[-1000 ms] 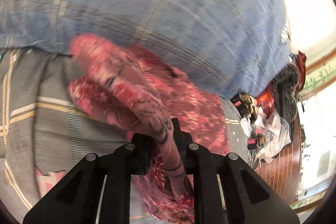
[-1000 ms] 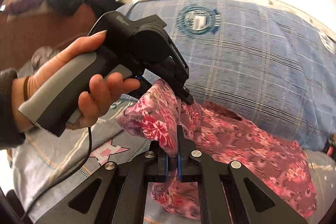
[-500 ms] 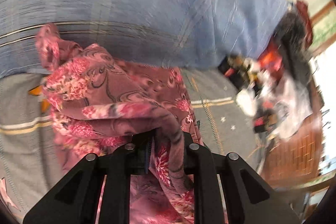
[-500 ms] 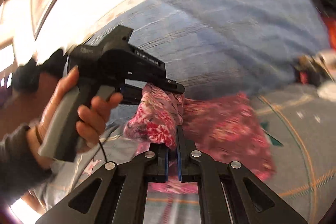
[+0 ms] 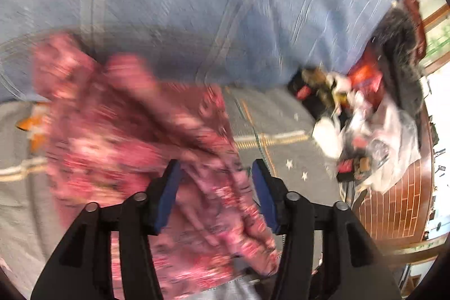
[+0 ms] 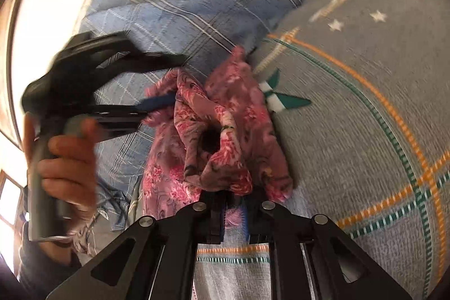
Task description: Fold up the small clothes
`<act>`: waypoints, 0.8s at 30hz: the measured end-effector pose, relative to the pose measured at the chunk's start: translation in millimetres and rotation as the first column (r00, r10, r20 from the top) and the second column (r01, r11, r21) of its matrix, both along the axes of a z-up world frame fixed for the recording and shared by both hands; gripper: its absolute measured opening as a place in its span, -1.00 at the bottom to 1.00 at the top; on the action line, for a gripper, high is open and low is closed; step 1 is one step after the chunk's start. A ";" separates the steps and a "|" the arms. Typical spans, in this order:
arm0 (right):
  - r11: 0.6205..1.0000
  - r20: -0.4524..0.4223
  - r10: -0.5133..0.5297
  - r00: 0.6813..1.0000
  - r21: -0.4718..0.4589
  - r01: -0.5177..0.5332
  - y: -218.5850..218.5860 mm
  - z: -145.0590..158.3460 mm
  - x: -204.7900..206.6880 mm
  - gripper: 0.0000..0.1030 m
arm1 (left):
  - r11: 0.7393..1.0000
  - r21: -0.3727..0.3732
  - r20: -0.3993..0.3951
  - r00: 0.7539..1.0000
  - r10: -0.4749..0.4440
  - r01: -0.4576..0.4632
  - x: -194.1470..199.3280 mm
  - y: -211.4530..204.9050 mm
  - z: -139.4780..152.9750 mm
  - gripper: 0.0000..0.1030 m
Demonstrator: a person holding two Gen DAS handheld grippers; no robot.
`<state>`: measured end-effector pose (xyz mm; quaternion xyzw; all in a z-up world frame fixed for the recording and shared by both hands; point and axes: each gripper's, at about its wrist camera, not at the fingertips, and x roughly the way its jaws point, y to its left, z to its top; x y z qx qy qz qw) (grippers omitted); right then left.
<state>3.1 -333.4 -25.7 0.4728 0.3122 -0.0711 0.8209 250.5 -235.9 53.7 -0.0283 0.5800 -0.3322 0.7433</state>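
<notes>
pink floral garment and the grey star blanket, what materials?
Pink floral garment: thin, soft printed woven fabric, probably cotton or rayon; it bunches into limp folds in the right claw. Grey star blanket: thicker, matte, fuzzy textile, possibly terry or brushed cotton; nap visible.

The pink floral garment (image 5: 135, 137) was pretty much a motion smear in the left wrist view, pattern unreadable. The clutter pile (image 5: 360, 114) by the bed edge was too blurry to identify. In the right wrist view, the left gripper (image 6: 166, 83) and the hand (image 6: 67, 165) holding it were smeared too, and bunched cloth hid the right gripper's fingers (image 6: 222, 218) at their tips.
</notes>
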 end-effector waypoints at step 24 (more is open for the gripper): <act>0.971 -0.153 0.082 0.985 -0.209 -0.114 -51.0 18.4 156.6 -0.89 | 0.977 -0.065 -0.125 0.973 0.195 -0.204 24.6 130.0 -71.6 0.29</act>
